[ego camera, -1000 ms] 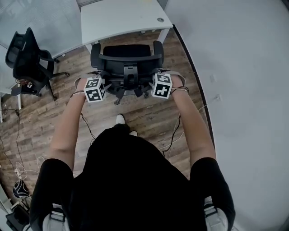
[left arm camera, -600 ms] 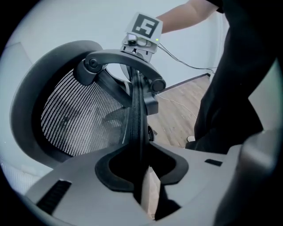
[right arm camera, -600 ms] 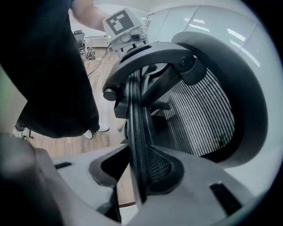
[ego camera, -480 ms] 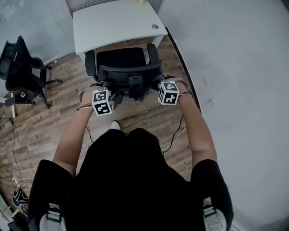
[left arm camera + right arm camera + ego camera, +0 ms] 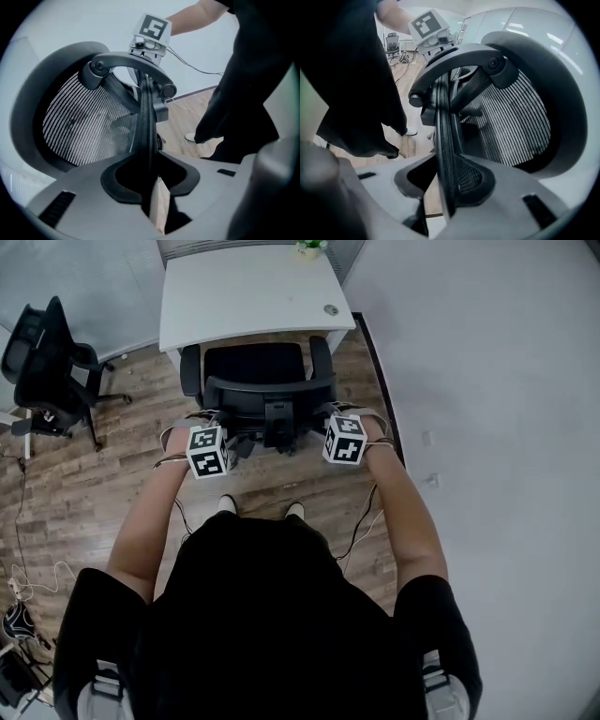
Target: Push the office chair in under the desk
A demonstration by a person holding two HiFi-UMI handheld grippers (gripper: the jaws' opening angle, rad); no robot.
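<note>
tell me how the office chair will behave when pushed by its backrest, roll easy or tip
The office chair likely rolls easily on the hard wood floor. Its mesh backrest looks thin-rimmed, so it may flex or recline a little under the push. With the left gripper and right gripper clamped at opposite sides, uneven pressure could probably swivel it.

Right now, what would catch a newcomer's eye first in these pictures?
The black office chair sits at centre, facing the white desk at the top. The left tongs and right tongs each clamp a side edge of its mesh backrest. A second black chair stands apart at the far left.
</note>
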